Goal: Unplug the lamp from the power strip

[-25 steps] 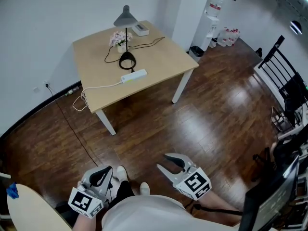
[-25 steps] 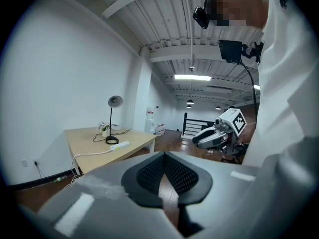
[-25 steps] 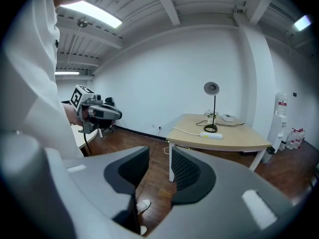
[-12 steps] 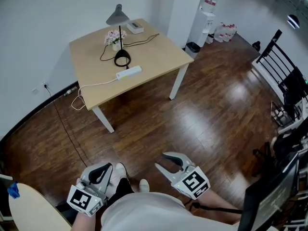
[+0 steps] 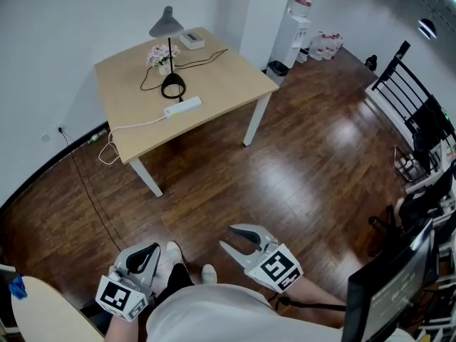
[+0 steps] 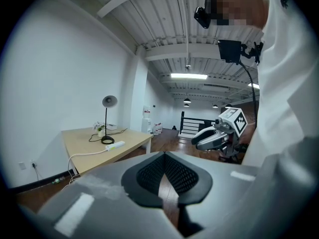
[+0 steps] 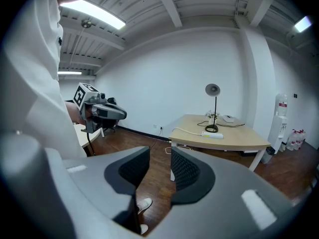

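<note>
A grey desk lamp [image 5: 169, 30] stands on the pale wooden table [image 5: 221, 80] at the far left of the room, its black cord looping across the top. In front of the lamp's round base lies a white power strip [image 5: 182, 106], and its white cable drops off the table's left edge. Both grippers are held low by the person's body, far from the table. My left gripper [image 5: 144, 258] is shut with nothing in it. My right gripper [image 5: 230, 238] is open and empty. The lamp [image 7: 213, 108] and the power strip [image 7: 212, 135] show in the right gripper view, and the strip [image 6: 114, 145] also in the left.
A small flower pot [image 5: 160, 57] and a white box [image 5: 191, 40] sit on the table. A water dispenser [image 5: 293, 20] stands by the far wall, black chairs [image 5: 417, 120] at the right, a monitor [image 5: 388, 291] at the lower right. Dark wood floor lies between me and the table.
The head view has shifted, so the table sits a little further left and up in the frame. Both grippers keep their places and states.
</note>
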